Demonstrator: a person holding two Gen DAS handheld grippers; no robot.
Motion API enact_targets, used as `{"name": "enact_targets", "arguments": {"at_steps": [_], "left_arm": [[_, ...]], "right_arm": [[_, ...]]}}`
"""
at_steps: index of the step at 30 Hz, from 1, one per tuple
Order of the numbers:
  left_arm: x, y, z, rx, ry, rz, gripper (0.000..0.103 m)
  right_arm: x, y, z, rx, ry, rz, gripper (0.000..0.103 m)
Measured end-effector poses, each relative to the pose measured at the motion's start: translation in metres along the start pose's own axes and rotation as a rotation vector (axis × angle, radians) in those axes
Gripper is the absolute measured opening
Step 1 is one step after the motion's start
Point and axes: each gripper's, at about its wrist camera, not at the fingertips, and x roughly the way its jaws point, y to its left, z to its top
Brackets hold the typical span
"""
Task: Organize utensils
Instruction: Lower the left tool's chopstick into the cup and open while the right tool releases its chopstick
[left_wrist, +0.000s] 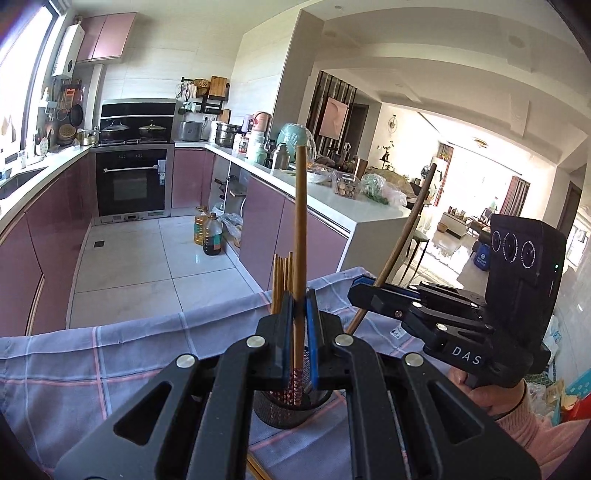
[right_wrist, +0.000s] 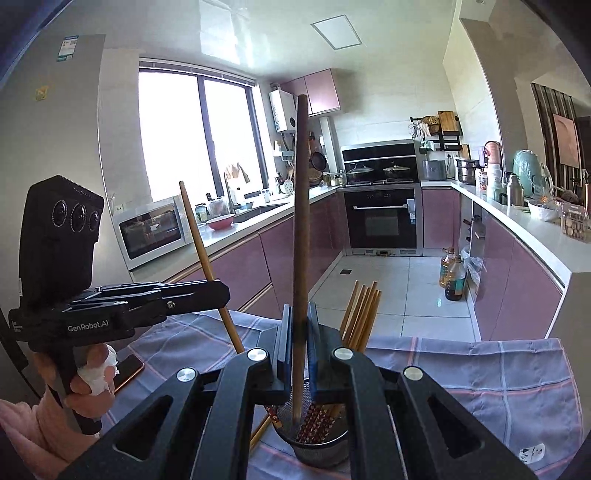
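Note:
My left gripper (left_wrist: 300, 299) is shut on a light wooden chopstick (left_wrist: 300, 221), held upright with its patterned end in the black mesh holder (left_wrist: 291, 413). My right gripper (right_wrist: 300, 314) is shut on a darker brown chopstick (right_wrist: 299, 221), its lower end inside the same holder (right_wrist: 317, 448). Several chopsticks (right_wrist: 360, 317) stand in the holder, leaning away. Each gripper shows in the other's view: the right one (left_wrist: 360, 290) at right, the left one (right_wrist: 218, 291) at left.
The holder stands on a table under a purple checked cloth (left_wrist: 129, 354). A phone (right_wrist: 127, 371) lies on the cloth near the left hand. More chopsticks (right_wrist: 260, 432) lie on the cloth beside the holder. Kitchen counters, an oven and oil bottles (left_wrist: 208, 232) lie beyond.

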Motion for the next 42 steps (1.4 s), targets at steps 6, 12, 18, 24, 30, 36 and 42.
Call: {"name": "enact_targets", "arguments": {"at_steps": [6, 12, 18, 24, 30, 36, 42], "left_arm": [[0.022, -0.004, -0.010, 0.020, 0.084, 0.020, 0.007], [0.040, -0.002, -0.021, 0.040, 0.159, 0.026, 0.007], [0.059, 0.003, -0.027, 0.032, 0.216, 0.029, 0.007], [0.078, 0.014, -0.030, 0.020, 0.253, 0.042, 0.008], [0.090, 0.022, -0.030, 0.001, 0.269, 0.048, 0.008], [0.093, 0.026, -0.033, -0.014, 0.264, 0.045, 0.010], [0.078, 0.030, -0.043, -0.036, 0.227, 0.061, 0.021]], "right_arm": [[0.023, -0.005, -0.016, 0.029, 0.086, 0.002, 0.006], [0.039, -0.011, -0.030, 0.064, 0.162, 0.016, 0.006], [0.053, -0.014, -0.036, 0.087, 0.209, 0.010, 0.006], [0.062, -0.023, -0.038, 0.109, 0.224, -0.014, 0.006], [0.067, -0.031, -0.039, 0.134, 0.229, -0.043, 0.008], [0.068, -0.036, -0.042, 0.147, 0.236, -0.068, 0.020], [0.060, -0.034, -0.043, 0.134, 0.218, -0.091, 0.032]]}}
